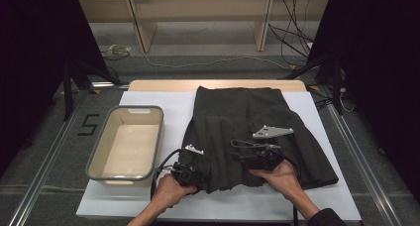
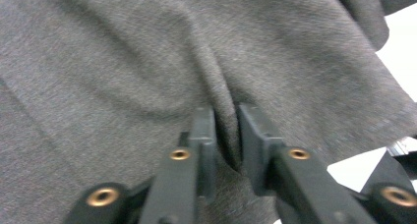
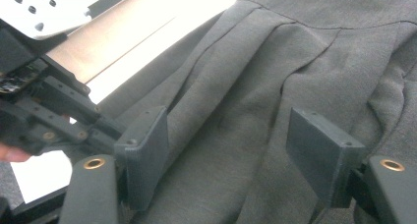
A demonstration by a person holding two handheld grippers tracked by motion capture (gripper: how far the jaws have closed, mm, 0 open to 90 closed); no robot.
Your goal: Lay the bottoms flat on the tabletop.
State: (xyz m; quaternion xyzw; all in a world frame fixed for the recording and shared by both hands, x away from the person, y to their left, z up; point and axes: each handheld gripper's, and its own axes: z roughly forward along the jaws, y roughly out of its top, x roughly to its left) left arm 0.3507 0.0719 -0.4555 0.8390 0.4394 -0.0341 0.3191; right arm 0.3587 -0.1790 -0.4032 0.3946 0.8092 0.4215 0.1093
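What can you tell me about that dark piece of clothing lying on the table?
The dark grey garment looks like a pleated skirt of soft woven cloth, spread flat on a white sheet that covers the table, right of a grey bin. Its near edge is rumpled. The left gripper pinches a fold of that edge; the right gripper stands open over the cloth.

The right gripper (image 3: 226, 155) hovers wide apart over the dark grey garment (image 3: 275, 76).
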